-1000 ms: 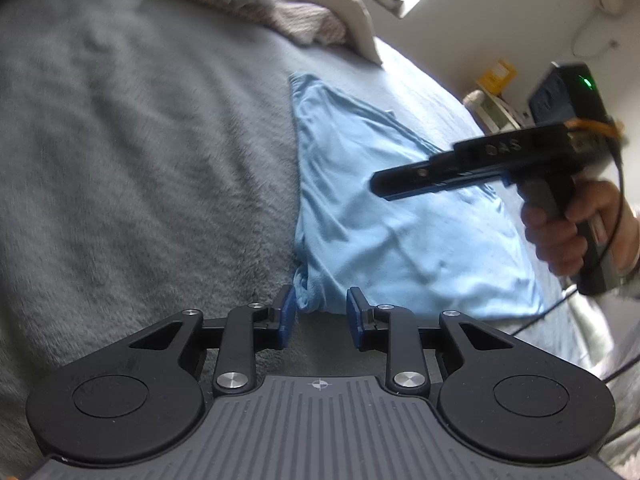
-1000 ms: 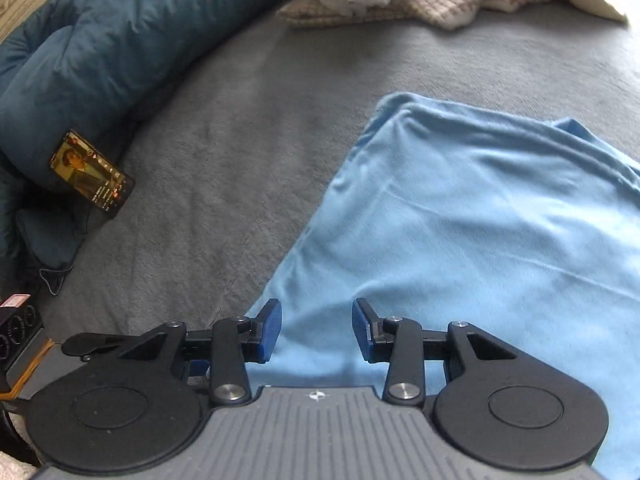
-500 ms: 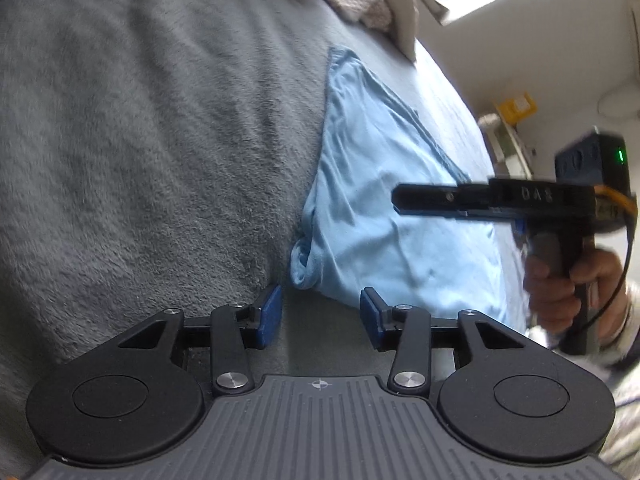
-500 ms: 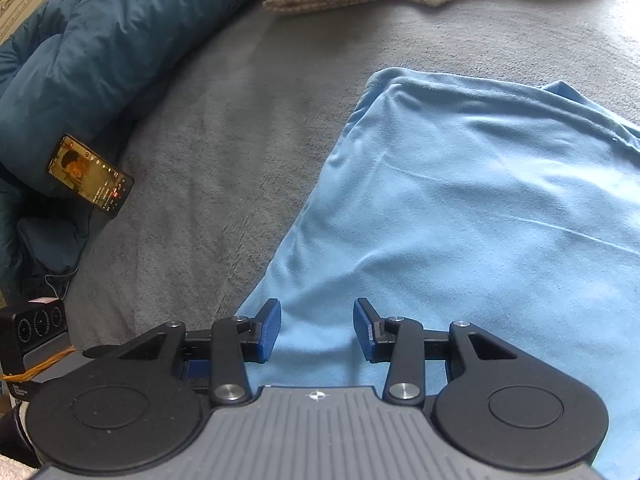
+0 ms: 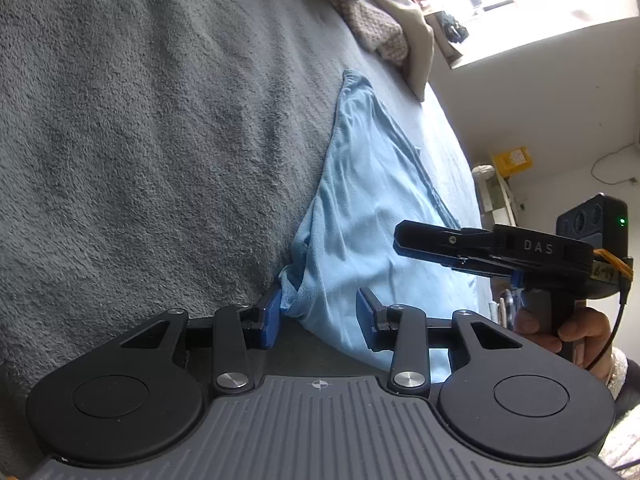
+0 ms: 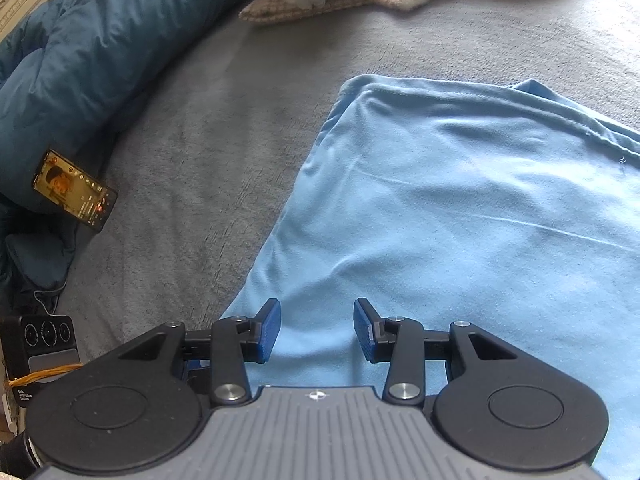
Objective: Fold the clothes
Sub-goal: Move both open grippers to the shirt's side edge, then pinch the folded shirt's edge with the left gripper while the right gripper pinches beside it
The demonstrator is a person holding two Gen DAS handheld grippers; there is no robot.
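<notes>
Left hand-held gripper rolled, now closing round shirt corner.

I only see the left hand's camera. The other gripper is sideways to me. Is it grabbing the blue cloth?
Observer: No. In its own camera the right gripper has its blue pads apart, and the blue cloth lies flat beyond them, not pinched.
Operator: Is anything else over there that I can't see?
Observer: Yes, a phone with its screen lit lies at the edge of a dark teal duvet.
</notes>
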